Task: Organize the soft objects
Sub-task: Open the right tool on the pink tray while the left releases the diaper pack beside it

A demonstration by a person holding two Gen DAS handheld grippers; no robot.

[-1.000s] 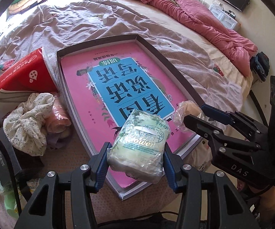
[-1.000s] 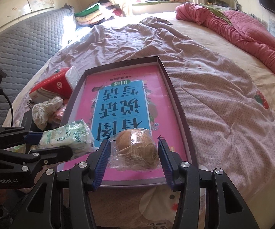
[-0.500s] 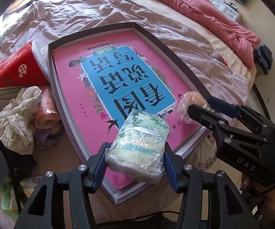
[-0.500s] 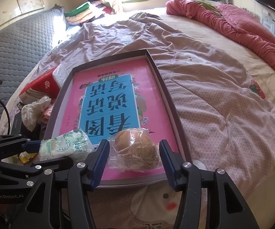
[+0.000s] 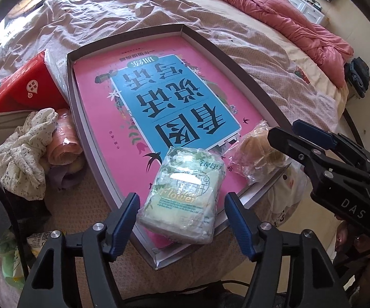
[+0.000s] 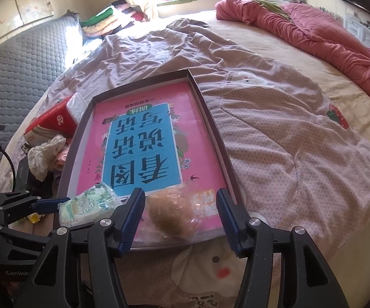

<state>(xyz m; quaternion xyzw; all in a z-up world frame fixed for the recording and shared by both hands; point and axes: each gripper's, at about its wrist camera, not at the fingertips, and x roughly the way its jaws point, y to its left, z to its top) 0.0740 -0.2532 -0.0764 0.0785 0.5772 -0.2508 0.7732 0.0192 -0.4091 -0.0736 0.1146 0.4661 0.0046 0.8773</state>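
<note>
A shallow grey-rimmed box (image 5: 205, 41) with a pink and blue book cover inside lies on the bed. A green-white tissue pack (image 5: 185, 195) marked "Flower" rests on the box's near corner, between the fingers of my left gripper (image 5: 182, 197). Those jaws are opening and both blue pads stand clear of the pack. A brown bun in a clear bag (image 6: 172, 215) lies on the near end of the box (image 6: 210, 118), between the opening jaws of my right gripper (image 6: 180, 192), with gaps on both sides. The bun (image 5: 257, 151) also shows beside the right gripper (image 5: 286, 129).
Left of the box are a red tissue box (image 5: 23, 89), a crumpled floral cloth (image 5: 23, 159) and a pink roll in plastic (image 5: 63, 143). A pink quilt (image 5: 275, 7) lies along the bed's far right. Folded clothes (image 6: 108, 20) are stacked by the window.
Both grippers' jaws have spread away from what they held. The tissue pack and the bagged bun now lie loose in the box. Both views tilted down a little.
</note>
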